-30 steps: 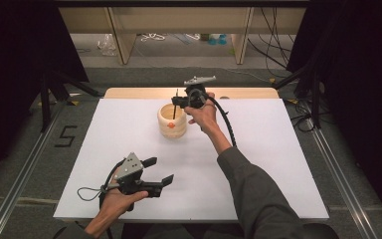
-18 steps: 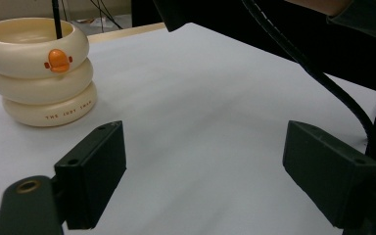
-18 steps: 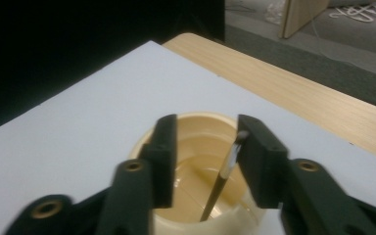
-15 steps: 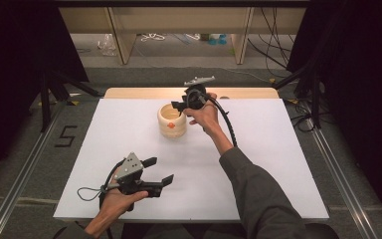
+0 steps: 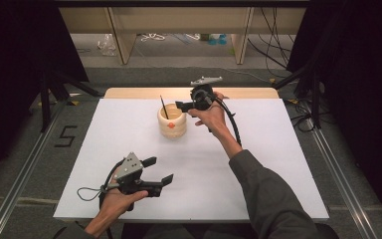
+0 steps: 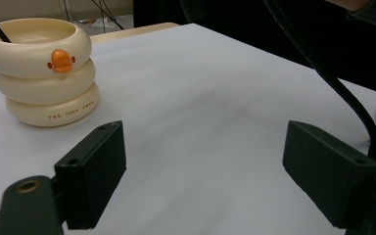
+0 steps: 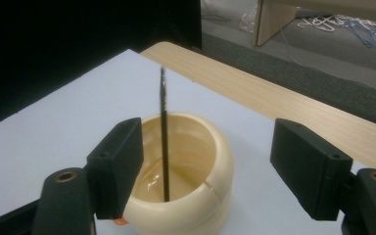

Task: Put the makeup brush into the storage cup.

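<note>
A cream ringed cup (image 5: 172,121) with an orange duck beak stands on the white table top (image 5: 278,164), back of centre. A thin black stick (image 5: 163,106) stands in it and leans against its rim. My right gripper (image 5: 181,105) hovers just right of the cup's mouth. Its jaws have just been opening. In the right gripper view the stick (image 7: 163,132) rises between the spread jaws of my right gripper (image 7: 210,166), close to the left pad, with the cup (image 7: 186,166) below. My left gripper (image 5: 160,170) rests open near the front left; its view faces the cup (image 6: 44,68).
A bare wooden strip (image 5: 248,92) borders the table's far edge. Behind it are wooden shelf legs and cables on the floor. The right gripper's black cable (image 5: 234,127) runs along the forearm. Metal rails flank the table, and a "5" mark (image 5: 64,136) lies at the left.
The right gripper's jaws went from shut to wide apart and let go of the stick, which now leans in the cup. The left hand kept still.
</note>
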The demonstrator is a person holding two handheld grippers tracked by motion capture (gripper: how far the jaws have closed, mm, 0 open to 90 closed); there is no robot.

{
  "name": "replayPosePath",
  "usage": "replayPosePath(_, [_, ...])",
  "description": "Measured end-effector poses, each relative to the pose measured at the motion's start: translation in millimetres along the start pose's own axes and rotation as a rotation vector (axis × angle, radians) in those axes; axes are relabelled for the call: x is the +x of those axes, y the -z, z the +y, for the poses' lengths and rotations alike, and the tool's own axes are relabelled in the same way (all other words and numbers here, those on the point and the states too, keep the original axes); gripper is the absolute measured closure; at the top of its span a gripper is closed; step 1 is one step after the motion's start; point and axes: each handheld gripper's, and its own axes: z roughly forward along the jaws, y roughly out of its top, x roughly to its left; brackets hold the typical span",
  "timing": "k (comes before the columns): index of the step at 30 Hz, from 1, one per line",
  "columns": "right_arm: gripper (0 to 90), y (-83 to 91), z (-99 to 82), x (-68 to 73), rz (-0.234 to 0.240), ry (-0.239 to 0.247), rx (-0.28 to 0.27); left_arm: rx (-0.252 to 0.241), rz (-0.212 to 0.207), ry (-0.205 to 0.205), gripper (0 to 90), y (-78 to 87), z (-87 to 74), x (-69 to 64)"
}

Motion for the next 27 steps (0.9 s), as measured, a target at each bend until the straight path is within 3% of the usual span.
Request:
replayPosePath(4, [25.9, 10.2, -1.6, -0.3, 0.006, 0.004, -0.023, -0.002, 0.002, 0.008, 15.7, -0.1, 0.0, -0.2])
replayPosePath(6, [24.3, 15.9, -2.0, 1.2, 0.012, -0.004, -0.027, -0.001, 0.0, -0.007, 15.7, 0.0, 0.3, 0.1])
replayPosePath(9, [23.1, 23.8, -3.4, 2.3, 0.01, 0.005, -0.052, -0.002, 0.004, 0.009, 15.7, -0.5, -0.1, -0.6])
replayPosePath(13, [22.0, 30.9, -5.3, 7.0, 0.025, 0.001, -0.067, -0.002, 0.006, -0.007, 15.7, 1.3, 0.5, 1.6])
replayPosePath(15, [21.2, 34.2, -6.3, 10.4, 0.037, -0.002, -0.071, -0.005, 0.007, 0.009, 15.7, 0.6, 0.0, 1.4])
replayPosePath(27, [21.0, 55.1, -11.2, 23.1, 0.045, 0.043, -0.108, -0.005, 0.007, -0.005, 15.7, 1.1, 0.5, 1.2])
